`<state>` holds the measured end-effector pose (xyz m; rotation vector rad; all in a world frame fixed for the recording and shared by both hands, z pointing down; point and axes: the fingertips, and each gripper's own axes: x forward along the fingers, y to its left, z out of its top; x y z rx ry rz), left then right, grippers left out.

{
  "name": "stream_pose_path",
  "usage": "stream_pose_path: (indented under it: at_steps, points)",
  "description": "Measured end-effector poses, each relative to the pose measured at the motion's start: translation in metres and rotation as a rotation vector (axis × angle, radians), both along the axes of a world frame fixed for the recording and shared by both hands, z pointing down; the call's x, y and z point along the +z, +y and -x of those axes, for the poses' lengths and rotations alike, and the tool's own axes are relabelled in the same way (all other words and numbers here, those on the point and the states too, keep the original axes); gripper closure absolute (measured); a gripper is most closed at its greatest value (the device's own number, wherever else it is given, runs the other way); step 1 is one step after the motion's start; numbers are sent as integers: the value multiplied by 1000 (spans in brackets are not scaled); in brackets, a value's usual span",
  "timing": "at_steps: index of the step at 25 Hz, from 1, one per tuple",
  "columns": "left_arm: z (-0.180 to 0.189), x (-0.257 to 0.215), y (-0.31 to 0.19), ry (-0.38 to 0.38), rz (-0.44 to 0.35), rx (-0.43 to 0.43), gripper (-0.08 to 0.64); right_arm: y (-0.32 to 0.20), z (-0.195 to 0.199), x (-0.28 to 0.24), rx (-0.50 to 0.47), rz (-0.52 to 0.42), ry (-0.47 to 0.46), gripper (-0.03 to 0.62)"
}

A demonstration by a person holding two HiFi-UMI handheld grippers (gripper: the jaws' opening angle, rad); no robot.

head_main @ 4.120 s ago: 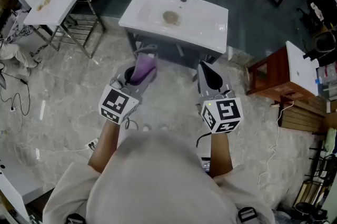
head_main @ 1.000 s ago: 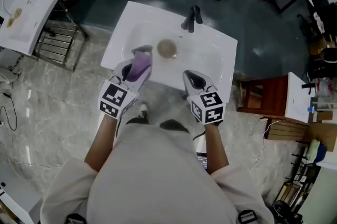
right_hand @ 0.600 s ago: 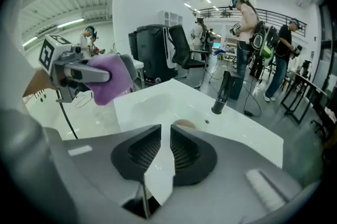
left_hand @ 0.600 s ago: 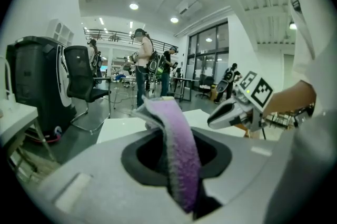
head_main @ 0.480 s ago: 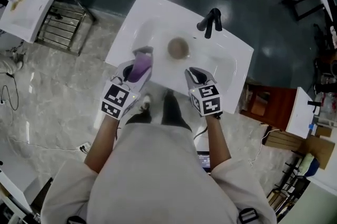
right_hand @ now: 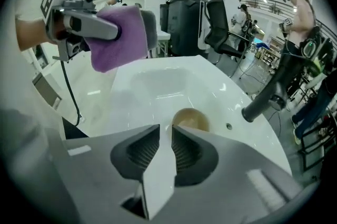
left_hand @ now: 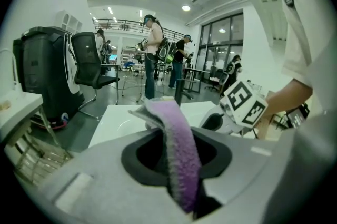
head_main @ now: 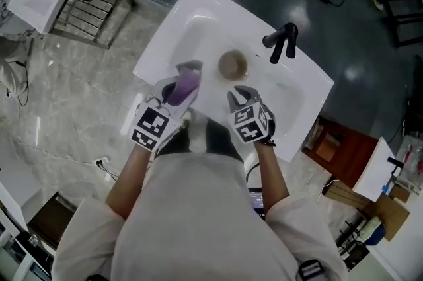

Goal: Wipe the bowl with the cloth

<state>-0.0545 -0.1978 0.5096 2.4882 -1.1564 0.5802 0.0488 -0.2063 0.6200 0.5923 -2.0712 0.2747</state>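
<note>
Opening empty, right gripper (right_hand: 166, 132) has bowl (right_hand: 190, 118) just beyond its jaws, on the far side; left gripper (left_hand: 176, 157) clamps cloth (left_hand: 176, 128).

Bowl (head_main: 232, 65): small, round, tan-brown, upright, open side up, in sink (head_main: 165, 41) basin, about mid-basin, toward faucet (head_main: 283, 41) edge. Cloth (head_main: 184, 85): purple, fuzzy, folded, clamped in left gripper (head_main: 173, 93), sticking out past jaws, above sink's near edge, apart from bowl.
</note>
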Motion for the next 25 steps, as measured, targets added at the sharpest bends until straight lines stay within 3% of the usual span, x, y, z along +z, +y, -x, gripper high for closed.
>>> stream_pose_path:
  at_steps: [6,10,15,21,25]
  points:
    - [4,29,-7,-31,62,-54,468,-16,2,48,-105,44,61,510]
    - [9,41,-9,-24,95,-93,468,-24,7,77,-159,78,105,464]
    - [9,54,-13,-34,123,-112,466,-41,7,106,-232,63,185,461]
    - [13,64,-16,-36,150,-146,468,-45,2,137,-400,26,338,456]
    - [19,74,-15,-32,169,-159,468,-44,9,155,-419,54,351,454]
